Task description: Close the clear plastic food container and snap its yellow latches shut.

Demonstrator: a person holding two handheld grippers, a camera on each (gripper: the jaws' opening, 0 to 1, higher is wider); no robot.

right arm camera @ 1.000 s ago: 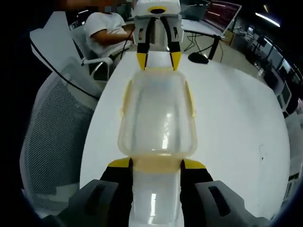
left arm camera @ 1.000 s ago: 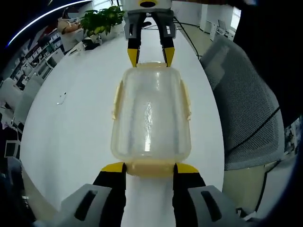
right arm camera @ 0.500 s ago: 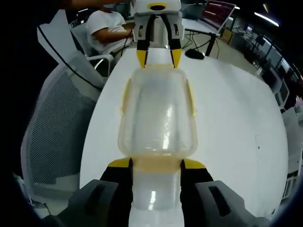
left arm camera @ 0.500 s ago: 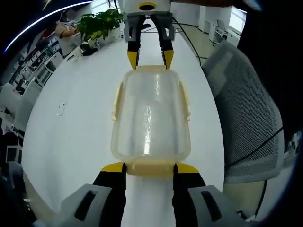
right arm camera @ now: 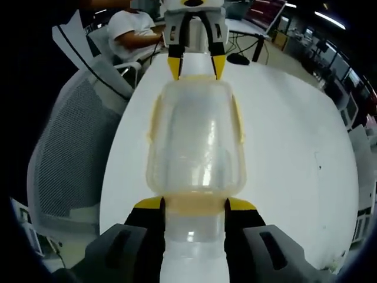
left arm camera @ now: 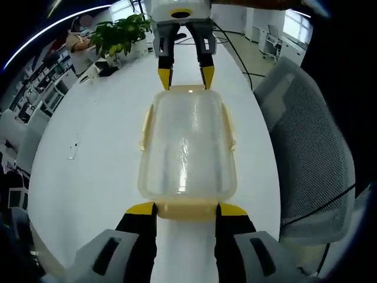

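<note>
A clear plastic food container [left arm camera: 187, 147] with its lid on lies lengthwise between my two grippers over the white table [left arm camera: 88, 153]. My left gripper [left arm camera: 187, 209] is shut on the near yellow end latch [left arm camera: 187, 213]. My right gripper [left arm camera: 184, 73] holds the far end. In the right gripper view the same container [right arm camera: 195, 141] runs away from my right gripper [right arm camera: 194, 205], whose jaws flank its yellow end latch [right arm camera: 194, 207], and my left gripper [right arm camera: 196, 66] grips the far end. Yellow side latches [left arm camera: 144, 127] [left arm camera: 231, 127] lie along the long sides.
A grey mesh office chair [left arm camera: 306, 147] stands close beside the table edge. A potted plant [left arm camera: 118, 32] sits at the far end. A seated person in a white shirt [right arm camera: 132, 32] is beyond the table. A small object [left arm camera: 73, 150] lies on the tabletop.
Both views have drifted a little over the table and chair. The container stays held end to end by both grippers, and their hold looks the same.
</note>
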